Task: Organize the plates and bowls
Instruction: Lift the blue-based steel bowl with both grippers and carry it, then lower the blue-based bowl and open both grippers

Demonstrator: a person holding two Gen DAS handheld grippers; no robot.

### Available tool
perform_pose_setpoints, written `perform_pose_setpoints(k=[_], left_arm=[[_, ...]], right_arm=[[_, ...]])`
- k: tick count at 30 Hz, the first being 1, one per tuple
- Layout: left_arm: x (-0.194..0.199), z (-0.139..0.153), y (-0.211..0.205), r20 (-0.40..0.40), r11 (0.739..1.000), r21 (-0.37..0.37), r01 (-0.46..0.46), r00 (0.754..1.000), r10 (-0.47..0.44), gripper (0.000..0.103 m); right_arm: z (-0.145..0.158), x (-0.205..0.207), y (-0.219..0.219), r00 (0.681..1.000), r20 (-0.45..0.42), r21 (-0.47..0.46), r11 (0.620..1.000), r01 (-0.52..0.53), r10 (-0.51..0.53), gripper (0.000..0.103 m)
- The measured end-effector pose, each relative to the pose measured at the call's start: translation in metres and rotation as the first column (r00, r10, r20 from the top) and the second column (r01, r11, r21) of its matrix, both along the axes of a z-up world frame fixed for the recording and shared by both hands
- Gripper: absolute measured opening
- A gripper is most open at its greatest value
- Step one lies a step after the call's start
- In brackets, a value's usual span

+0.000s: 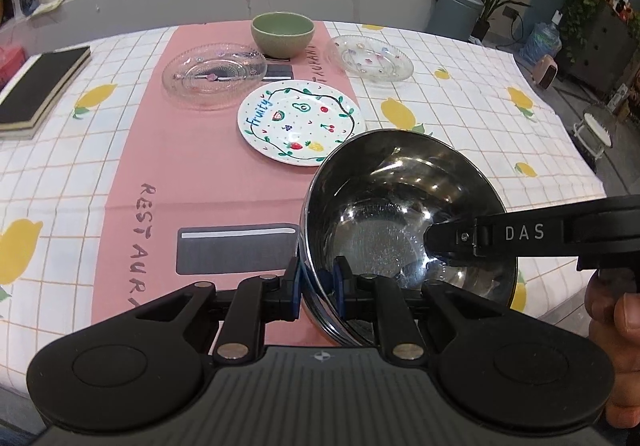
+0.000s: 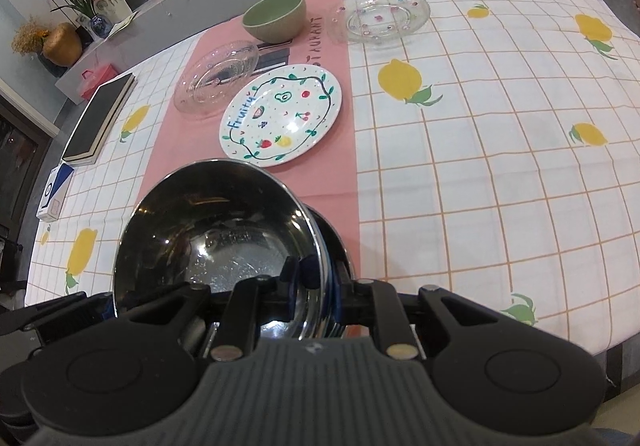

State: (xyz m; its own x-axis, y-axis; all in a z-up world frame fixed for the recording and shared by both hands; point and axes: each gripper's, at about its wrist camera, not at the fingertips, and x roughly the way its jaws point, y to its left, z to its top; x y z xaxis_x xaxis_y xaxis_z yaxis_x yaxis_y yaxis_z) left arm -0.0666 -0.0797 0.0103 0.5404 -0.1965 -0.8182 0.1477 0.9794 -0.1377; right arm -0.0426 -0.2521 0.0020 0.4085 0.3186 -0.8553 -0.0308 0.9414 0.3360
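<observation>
Steel bowl (image 1: 400, 205) rim clamped both sides: left gripper (image 1: 316, 282) fingers nearly together, right gripper (image 2: 316, 286) likewise.

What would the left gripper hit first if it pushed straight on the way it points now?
Probably the pink runner just past the steel bowl its jaws hold; the Fruity plate lies farther on. Depth is unclear.

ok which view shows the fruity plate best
The right wrist view: the fruity plate is whole and unobstructed. In the left wrist view the steel bowl covers its near right edge.
</observation>
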Motion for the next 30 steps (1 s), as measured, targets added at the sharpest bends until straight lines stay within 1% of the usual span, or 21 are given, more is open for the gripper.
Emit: perform_pose_setpoints(k=[6,7,15,19,21,22,23,24,25,27,30], left_arm=[[-0.001,0.0,-0.008,0.007,0.998,0.055,0.021,1.0,-0.022,0.018],[-0.001,-0.001,-0.008,0.005,0.998,0.059,0.024,1.0,-0.024,0.02],[0.0,-0.008,-0.007,-0.01,0.998,0.059,0.032,0.999,-0.031,0.022],[0.0,-0.01,-0.006,-0.014,0.998,0.055,0.033,0.999,-0.032,0.023],[0.0,-0.01,-0.004,-0.016,0.999,0.042,0.031,0.999,-0.03,0.024],[0.0,-0.01,-0.003,-0.016,0.999,0.035,0.027,1.0,-0.027,0.026],[0.001,-0.01,-0.002,-0.016,0.999,0.032,0.023,1.0,-0.022,0.029],[0.001,-0.01,0.0,-0.014,0.999,0.028,0.019,1.0,-0.019,0.03],[0.001,-0.01,0.001,-0.014,1.0,0.026,0.018,1.0,-0.018,0.031],[0.002,-0.011,0.001,-0.015,0.999,0.026,0.02,1.0,-0.019,0.031],[0.003,-0.013,0.001,-0.018,0.999,0.027,0.019,1.0,-0.019,0.031]], right_arm=[[-0.003,-0.002,0.002,1.0,-0.004,-0.02,1.0,-0.014,0.014,0.016],[-0.004,-0.003,0.003,1.0,-0.005,-0.026,1.0,-0.016,0.016,0.016],[-0.005,-0.006,0.01,0.998,0.039,-0.081,0.996,-0.042,0.046,0.016],[-0.003,-0.007,0.01,0.998,0.043,-0.089,0.995,-0.046,0.05,0.017],[-0.001,-0.008,0.009,0.998,0.046,-0.079,0.996,-0.047,0.05,0.022],[0.0,-0.008,0.008,0.998,0.048,-0.074,0.996,-0.047,0.051,0.023],[0.001,-0.008,0.008,0.997,0.05,-0.068,0.996,-0.052,0.056,0.027],[0.002,-0.009,0.009,0.997,0.051,-0.064,0.996,-0.061,0.064,0.031],[0.003,-0.009,0.01,0.996,0.055,-0.065,0.995,-0.073,0.077,0.034],[0.004,-0.011,0.014,0.992,0.066,-0.081,0.991,-0.103,0.108,0.04],[0.009,-0.014,0.022,0.983,0.092,-0.134,0.98,-0.148,0.161,0.045]])
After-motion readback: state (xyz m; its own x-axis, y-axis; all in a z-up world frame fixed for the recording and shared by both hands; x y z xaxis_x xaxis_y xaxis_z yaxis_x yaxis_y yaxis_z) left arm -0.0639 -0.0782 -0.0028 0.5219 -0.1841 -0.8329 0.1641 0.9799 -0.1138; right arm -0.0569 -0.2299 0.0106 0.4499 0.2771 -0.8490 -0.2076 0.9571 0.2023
